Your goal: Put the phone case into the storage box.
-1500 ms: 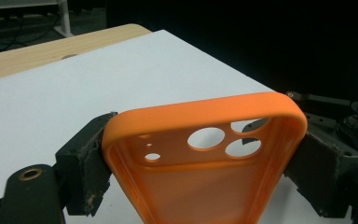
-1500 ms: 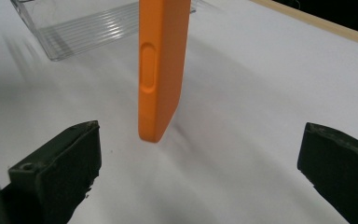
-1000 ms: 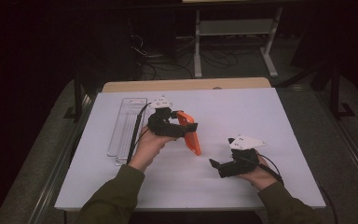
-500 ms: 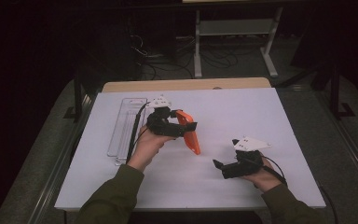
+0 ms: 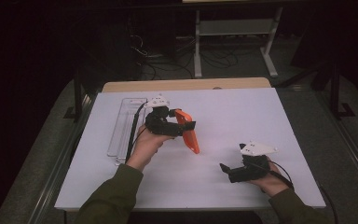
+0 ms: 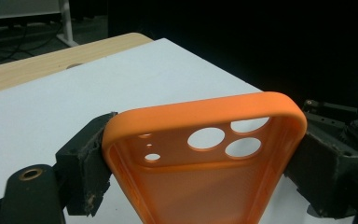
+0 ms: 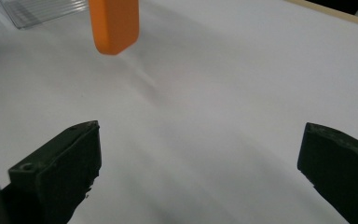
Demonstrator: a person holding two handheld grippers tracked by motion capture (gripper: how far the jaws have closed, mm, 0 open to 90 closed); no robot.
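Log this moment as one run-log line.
left gripper: shut on orange phone case, held off the white table | right gripper: open, empty, low over table | clear tray: far left, untouched

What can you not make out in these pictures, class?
- Phone case: its lower end is cut off by the bottom edge of the left gripper view.
- Clear tray: whether it holds anything is too faint in the high view.
- Room behind the table: lost in darkness.

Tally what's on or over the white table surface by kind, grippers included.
Orange phone case: 1
Clear plastic tray: 1
Grippers: 2, left gripper and right gripper
Total: 4
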